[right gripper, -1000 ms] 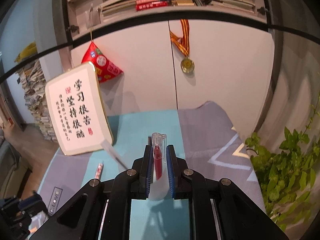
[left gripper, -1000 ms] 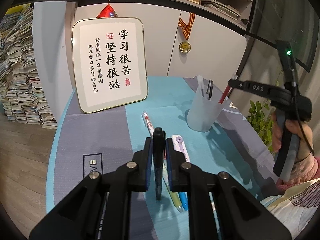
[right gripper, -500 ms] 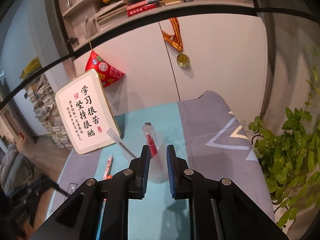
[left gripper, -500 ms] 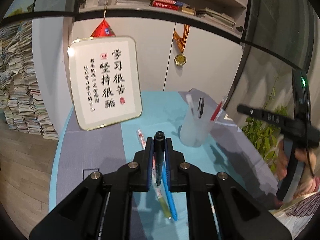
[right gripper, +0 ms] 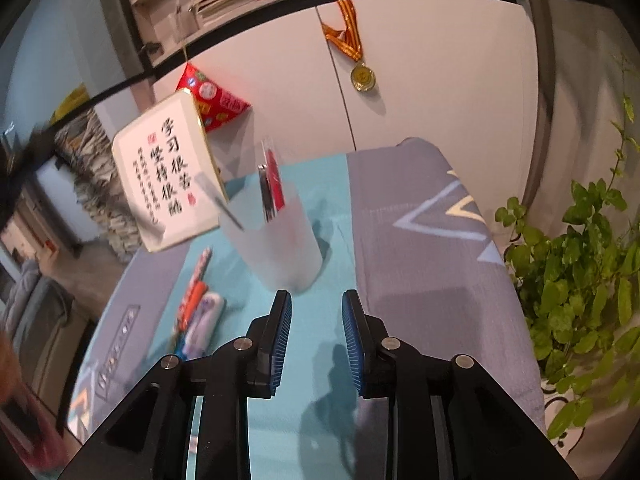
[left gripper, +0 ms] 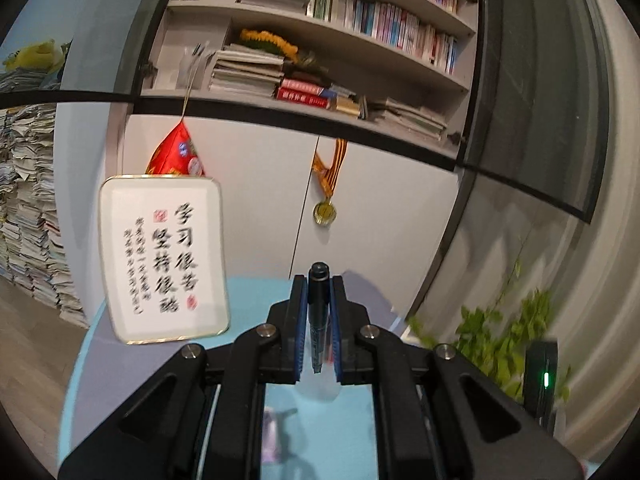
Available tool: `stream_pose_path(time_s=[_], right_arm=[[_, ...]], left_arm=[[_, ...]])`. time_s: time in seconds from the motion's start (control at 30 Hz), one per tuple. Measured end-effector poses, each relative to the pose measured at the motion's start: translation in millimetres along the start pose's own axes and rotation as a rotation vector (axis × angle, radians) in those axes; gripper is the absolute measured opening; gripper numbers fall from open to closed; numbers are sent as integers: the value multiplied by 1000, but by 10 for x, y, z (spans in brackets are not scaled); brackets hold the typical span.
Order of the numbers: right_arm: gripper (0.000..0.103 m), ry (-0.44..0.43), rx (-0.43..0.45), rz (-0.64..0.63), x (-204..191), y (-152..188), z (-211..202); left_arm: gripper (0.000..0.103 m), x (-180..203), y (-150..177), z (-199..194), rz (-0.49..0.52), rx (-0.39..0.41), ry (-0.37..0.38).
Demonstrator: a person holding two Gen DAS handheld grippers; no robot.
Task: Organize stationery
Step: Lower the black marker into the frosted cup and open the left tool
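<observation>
Partly done: red pen stands in frosted cup; right gripper, jaws just opened, empty. Left gripper clamps black pen; more pens lie at cup's 8 o'clock.

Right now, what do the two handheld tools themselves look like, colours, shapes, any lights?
Both look alike. The left tool and the right tool each have matte black angular arms with triangular cut-outs, round silver bolts at the pivots, and two flat fingers faced with ribbed blue pads. In the left wrist view, a black part at the right edge carries a small green light.
</observation>
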State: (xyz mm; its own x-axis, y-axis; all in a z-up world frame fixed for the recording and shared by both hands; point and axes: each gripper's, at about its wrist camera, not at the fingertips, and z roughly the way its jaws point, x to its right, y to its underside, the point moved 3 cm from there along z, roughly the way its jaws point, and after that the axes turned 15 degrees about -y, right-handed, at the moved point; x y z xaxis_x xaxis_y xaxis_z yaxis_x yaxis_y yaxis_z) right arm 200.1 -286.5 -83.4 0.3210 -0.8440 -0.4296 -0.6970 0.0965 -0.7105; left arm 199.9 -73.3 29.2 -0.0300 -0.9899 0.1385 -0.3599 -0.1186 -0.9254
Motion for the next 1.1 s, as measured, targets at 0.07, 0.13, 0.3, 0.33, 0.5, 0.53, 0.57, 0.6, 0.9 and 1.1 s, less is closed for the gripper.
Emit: stream_pose_path(time_s=[0.07, 0.13, 0.3, 0.33, 0.5, 0.53, 0.57, 0.6, 0.9, 1.1], right_arm=[[26, -11, -13, 0, 54, 69, -28], [26, -15, -18, 4, 114, 115, -53], [26, -17, -4, 50, 324, 171, -127], [26, -16, 3, 62, 369, 172, -139], [26, -25, 20, 89, 474, 172, -146], [26, -30, 21, 90, 480, 174, -140], [26, -35, 21, 90, 482, 175, -127], [26, -39, 20, 90, 485, 180, -119], [26, -44, 10, 90, 498, 193, -81], [26, -41, 9, 92, 507, 194, -82]], left_arm=[[9, 106, -15, 113, -8, -7, -4], [9, 207, -4, 229, -16, -20, -2], [9, 413, 69, 423, 37, -5, -47], [9, 457, 88, 459, 53, 2, -58], [9, 536, 178, 575, 128, 30, -121], [9, 535, 190, 601, 136, 30, -129], [9, 534, 206, 626, 143, 27, -135], [9, 530, 225, 654, 149, 22, -140], [9, 542, 432, 881, 198, -39, -170], [9, 584, 543, 936, 219, -75, -156]])
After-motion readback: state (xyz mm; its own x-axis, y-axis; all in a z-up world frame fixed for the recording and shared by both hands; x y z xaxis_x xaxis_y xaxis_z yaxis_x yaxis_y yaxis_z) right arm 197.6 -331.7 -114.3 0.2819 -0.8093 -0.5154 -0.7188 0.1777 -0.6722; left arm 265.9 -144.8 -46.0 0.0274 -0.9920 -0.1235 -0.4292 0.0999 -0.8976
